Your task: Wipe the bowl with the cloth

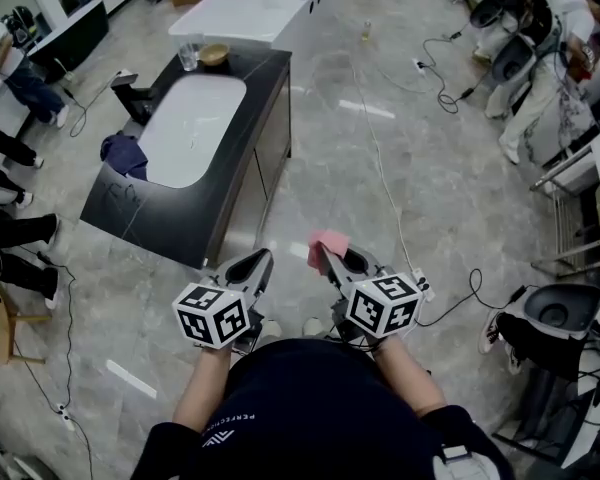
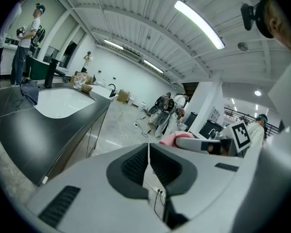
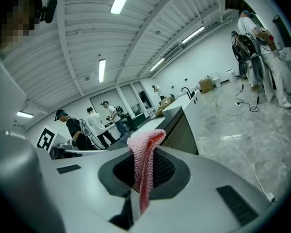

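Nearest us, our left gripper (image 1: 259, 261) is closed on nothing. Our right gripper (image 1: 323, 255) pinches the pink cloth (image 3: 144, 165), a soft, light knit that we expect to flop and bunch. Well ahead, the bowl (image 1: 215, 55) sits at the far end of the counter (image 1: 268, 93), beyond the sink (image 1: 190, 128). It looks small and likely to slide, so we would steady it by the rim.

Ahead and to the left, a counter (image 1: 255, 98) with a sink (image 1: 190, 128) set into it. At its far end, a bowl (image 1: 214, 55), with a glass (image 1: 188, 53) just left of it. Left of the sink, a tap (image 1: 132, 93) and, nearer, a rag (image 1: 125, 155). Before the counter's near end, left gripper (image 1: 263, 260) and right gripper (image 1: 320, 253) side by side, a cloth (image 1: 330, 240) between the right one's jaws.
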